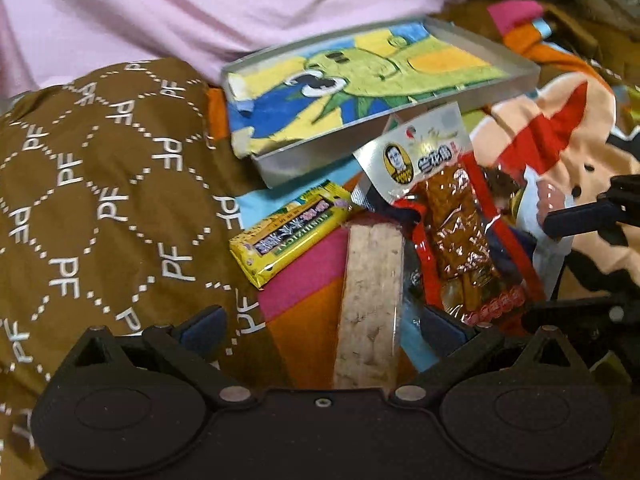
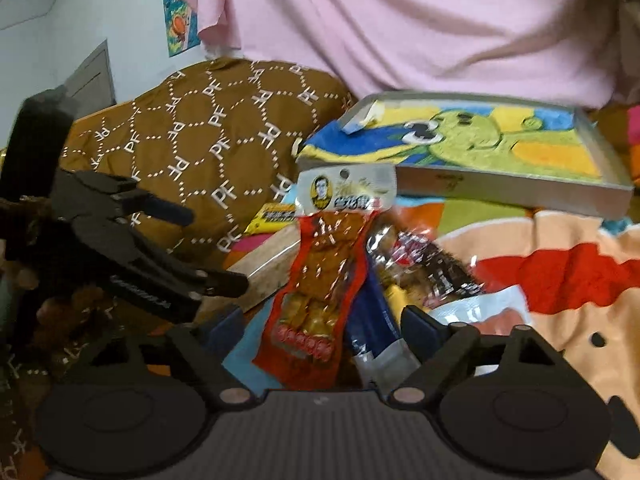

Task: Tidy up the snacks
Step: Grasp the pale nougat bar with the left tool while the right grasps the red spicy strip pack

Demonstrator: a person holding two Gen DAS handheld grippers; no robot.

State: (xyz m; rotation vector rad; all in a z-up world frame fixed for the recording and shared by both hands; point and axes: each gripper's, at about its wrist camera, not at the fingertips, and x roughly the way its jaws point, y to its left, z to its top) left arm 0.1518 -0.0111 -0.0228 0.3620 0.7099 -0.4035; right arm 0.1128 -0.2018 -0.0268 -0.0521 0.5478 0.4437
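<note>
On the bed, over a cartoon-print blanket [image 2: 560,280], lies the largest item: a brown cushion [image 1: 100,184] stamped repeatedly with "PF". Next in size, a shallow tray [image 1: 492,50] lined with a green cartoon print sits tilted against pink fabric [image 1: 200,4], holding no snacks.

The snacks lie in a loose heap just in front of the tray. Left gripper [image 1: 320,326]: jaws apart, straddling a pale cereal bar [image 1: 370,300] without visibly pinching it. Right gripper [image 2: 322,322]: jaws apart, a red tofu-snack packet [image 2: 320,280] and a blue-and-white packet [image 2: 376,328] between them, neither clearly clamped. A dark glossy packet [image 2: 424,264] overlaps the red one. A yellow bar [image 1: 288,232] lies beside the cereal bar.

Judgement: sorting has not begun in earnest. Take one packet at a time; the films overlap and are slippery, so close on a sealed edge, not the crinkled middle.

Legible writing: "PF" only. The red packet's header carries a portrait badge and characters too blurred to read; likewise the yellow bar's label.
</note>
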